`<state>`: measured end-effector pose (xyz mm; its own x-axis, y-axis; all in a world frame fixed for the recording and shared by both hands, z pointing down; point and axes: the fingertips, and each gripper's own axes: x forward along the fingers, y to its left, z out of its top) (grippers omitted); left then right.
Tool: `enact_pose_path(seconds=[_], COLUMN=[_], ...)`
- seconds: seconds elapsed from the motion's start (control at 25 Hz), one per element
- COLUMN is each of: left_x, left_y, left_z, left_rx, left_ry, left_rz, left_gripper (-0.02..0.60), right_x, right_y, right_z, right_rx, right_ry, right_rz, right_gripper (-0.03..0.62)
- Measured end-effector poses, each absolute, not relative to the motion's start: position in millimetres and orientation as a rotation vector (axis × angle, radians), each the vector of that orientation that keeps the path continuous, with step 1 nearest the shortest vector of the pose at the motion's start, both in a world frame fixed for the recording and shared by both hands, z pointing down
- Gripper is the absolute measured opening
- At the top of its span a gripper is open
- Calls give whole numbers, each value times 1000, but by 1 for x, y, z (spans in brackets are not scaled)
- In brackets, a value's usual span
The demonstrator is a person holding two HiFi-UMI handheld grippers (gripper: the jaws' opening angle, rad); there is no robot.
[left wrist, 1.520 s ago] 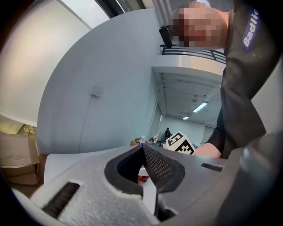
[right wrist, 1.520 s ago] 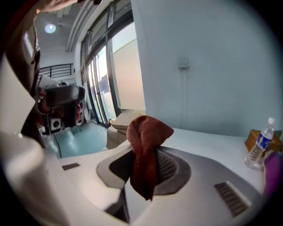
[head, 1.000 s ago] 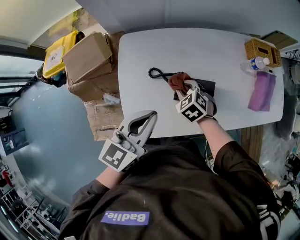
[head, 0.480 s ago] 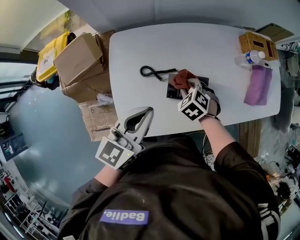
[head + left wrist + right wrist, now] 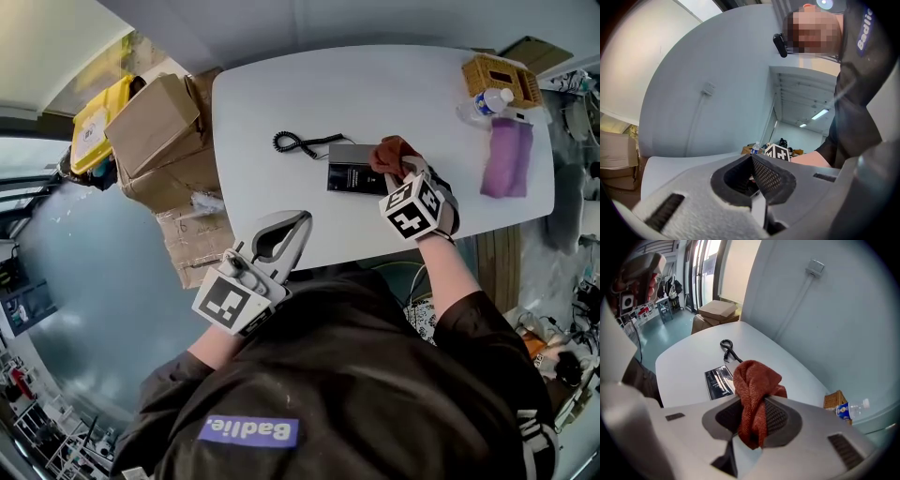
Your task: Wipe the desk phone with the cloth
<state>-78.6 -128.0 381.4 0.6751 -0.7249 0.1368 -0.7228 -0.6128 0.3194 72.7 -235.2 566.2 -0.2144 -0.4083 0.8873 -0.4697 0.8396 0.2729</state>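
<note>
A black desk phone [image 5: 354, 175] lies flat near the middle of the white table [image 5: 281, 89], its coiled cord [image 5: 292, 142] trailing to the left. My right gripper [image 5: 401, 169] is shut on a rust-red cloth [image 5: 392, 153], bunched over the phone's right end. In the right gripper view the cloth [image 5: 756, 389] bulges out between the jaws of the right gripper [image 5: 753, 417], with the phone [image 5: 719, 381] and the cord [image 5: 727, 348] beyond it on the left. My left gripper [image 5: 302, 223] hovers at the table's front edge, shut on nothing. In its own view the left gripper [image 5: 751, 160] has its tips together.
A wicker basket [image 5: 494, 77], a water bottle [image 5: 482, 103] and a purple cloth [image 5: 506, 157] sit at the table's right end. Cardboard boxes [image 5: 155, 117] and a yellow bin [image 5: 97, 114] stand on the floor left of the table.
My right gripper has carried the cloth rightward across the phone, from its left end to its right end, uncovering the phone's left part. The left gripper has stayed put.
</note>
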Motion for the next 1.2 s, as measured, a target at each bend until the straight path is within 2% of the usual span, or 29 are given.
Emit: enact_pose_path(seconds=[0.24, 0.44, 0.6, 0.76, 1.2], left_x=[-103, -129, -145, -153, -130], left_y=[-111, -95, -78, -69, -71], left_z=[383, 382, 389, 386, 374], left_rx=[2515, 2448, 2399, 2417, 2540], left_ry=[-1201, -1266, -1304, -1317, -1204], left_rz=[26, 16, 42, -1, -4], left_gripper=[17, 17, 17, 17, 17], right_x=[29, -33, -53, -38, 69], right_y=[-217, -190, -176, -171, -177], right_z=[560, 583, 604, 612, 573], right_rx=[610, 463, 396, 411, 670], right_ry=[-1884, -1915, -1896, -1855, -1754], right_rz=[20, -32, -43, -32, 30], right_gripper=[114, 114, 114, 114, 114])
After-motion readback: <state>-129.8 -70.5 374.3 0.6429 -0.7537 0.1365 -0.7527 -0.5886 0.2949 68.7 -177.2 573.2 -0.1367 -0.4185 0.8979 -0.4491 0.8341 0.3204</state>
